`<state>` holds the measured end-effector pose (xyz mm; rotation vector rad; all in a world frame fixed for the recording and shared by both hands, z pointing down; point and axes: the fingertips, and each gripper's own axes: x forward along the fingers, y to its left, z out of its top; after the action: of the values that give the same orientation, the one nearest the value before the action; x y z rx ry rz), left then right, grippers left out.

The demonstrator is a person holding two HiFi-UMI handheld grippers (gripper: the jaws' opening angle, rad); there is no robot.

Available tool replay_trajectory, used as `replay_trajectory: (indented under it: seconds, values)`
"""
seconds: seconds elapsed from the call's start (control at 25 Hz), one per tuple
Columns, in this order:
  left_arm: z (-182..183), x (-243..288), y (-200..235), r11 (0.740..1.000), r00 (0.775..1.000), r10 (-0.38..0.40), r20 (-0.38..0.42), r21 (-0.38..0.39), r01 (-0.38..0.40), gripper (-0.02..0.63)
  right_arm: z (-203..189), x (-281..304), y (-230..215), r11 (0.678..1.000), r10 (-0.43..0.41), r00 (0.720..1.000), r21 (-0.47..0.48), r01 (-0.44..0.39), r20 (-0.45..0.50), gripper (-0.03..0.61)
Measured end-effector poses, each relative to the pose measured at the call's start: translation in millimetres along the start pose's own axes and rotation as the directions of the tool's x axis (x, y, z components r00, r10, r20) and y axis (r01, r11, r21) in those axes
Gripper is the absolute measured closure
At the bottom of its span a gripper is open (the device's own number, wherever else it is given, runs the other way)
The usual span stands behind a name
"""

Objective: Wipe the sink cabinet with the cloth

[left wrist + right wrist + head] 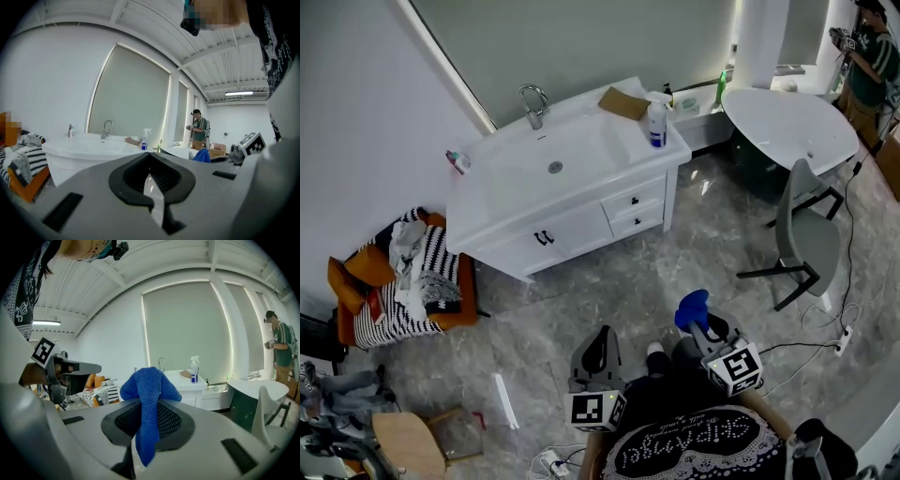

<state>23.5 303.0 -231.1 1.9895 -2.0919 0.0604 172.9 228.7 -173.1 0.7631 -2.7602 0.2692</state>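
The blue cloth point(150, 385), pinched mid-fold in the right hand-held gripper point(144, 425), looks soft and light; the left hand-held gripper point(154, 197) is closed and empty.

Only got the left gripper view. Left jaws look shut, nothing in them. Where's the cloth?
Observer: The right gripper is shut on the blue cloth; a fold sticks up out of its jaws.
Operator: Anything in the way to the cabinet?
Observer: In the head view a grey chair stands to the right of the sink cabinet, off the straight path.
Operator: Drawers open?
Observer: No. The two drawers at the right of its front look closed.
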Motion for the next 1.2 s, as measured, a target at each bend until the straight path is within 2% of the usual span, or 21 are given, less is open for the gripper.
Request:
replay_trajectory:
  seconds: [0.2,0.6,0.84,1.2]
  values:
    - [4.8,1.8,7.2,1.0,0.999,-0.012,0.032,0.022,0.011,0.609,-2.1,7.1,-6.1,0.999,-0.029,0.999,0.019,0.03,-0.02,0.517]
    - [0.4,41.5,6.0,1.0,1.0,-0.025,-0.004,0.007,0.025,0.61,-5.8,28.1,-33.7,0.999,-0.029,0.998,0.034,0.031,-0.052,0.517]
    - [5.0,81.2,7.1,1.0,1.0,0.012,-0.029,0.029,-0.011,0.609,6.1,51.8,-75.2,1.0,-0.01,0.998,0.023,0.011,-0.069,0.517]
    - [21.1,154.3,-0.6,0.997,0.998,0.069,-0.005,0.044,-0.069,0.61,28.3,91.9,-144.2,0.999,0.043,0.998,-0.01,-0.044,-0.055,0.517]
